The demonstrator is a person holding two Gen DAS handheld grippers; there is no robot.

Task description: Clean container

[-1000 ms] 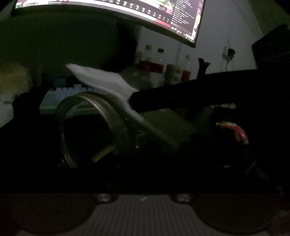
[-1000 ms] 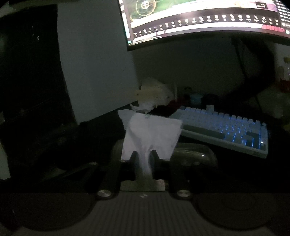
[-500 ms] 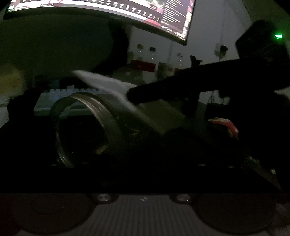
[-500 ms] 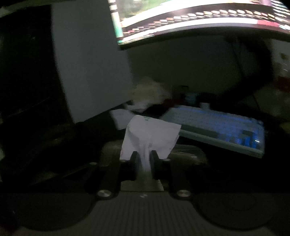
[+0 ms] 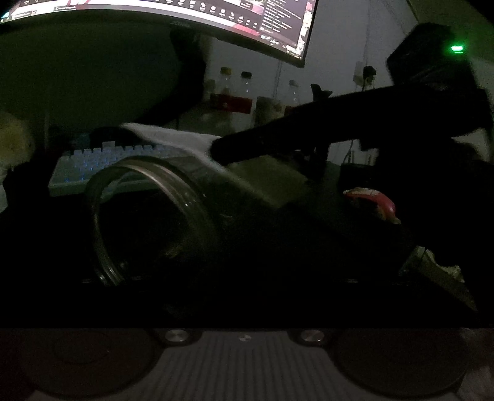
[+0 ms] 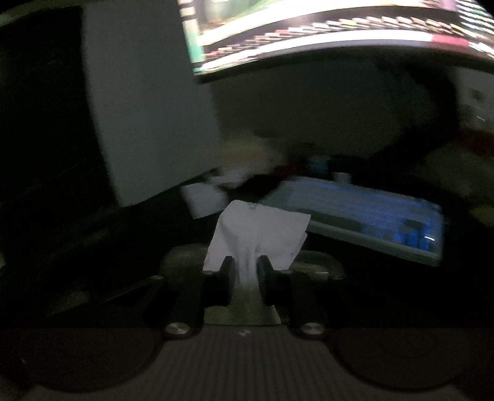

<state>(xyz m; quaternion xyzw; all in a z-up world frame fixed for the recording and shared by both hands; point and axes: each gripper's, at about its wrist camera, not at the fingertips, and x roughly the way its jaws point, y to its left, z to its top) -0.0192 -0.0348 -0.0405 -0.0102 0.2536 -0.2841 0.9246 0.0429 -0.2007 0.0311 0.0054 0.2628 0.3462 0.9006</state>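
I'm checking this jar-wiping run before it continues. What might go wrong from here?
1. The left tongs are opening around the glass jar, which lies tilted; freed, it may roll towards the keyboard.
2. The right tongs pinch only the tissue's gathered middle, and their jaws are easing open; the tissue may slip out.

You're working in a very dim room: most light comes from the curved glowing monitor (image 5: 185, 18) and the blue-backlit pale keyboard (image 6: 364, 222). Your right wrist view is smeared with motion blur; your left view is sharper, with black lower shadows. Fisheye bending curves both edges.
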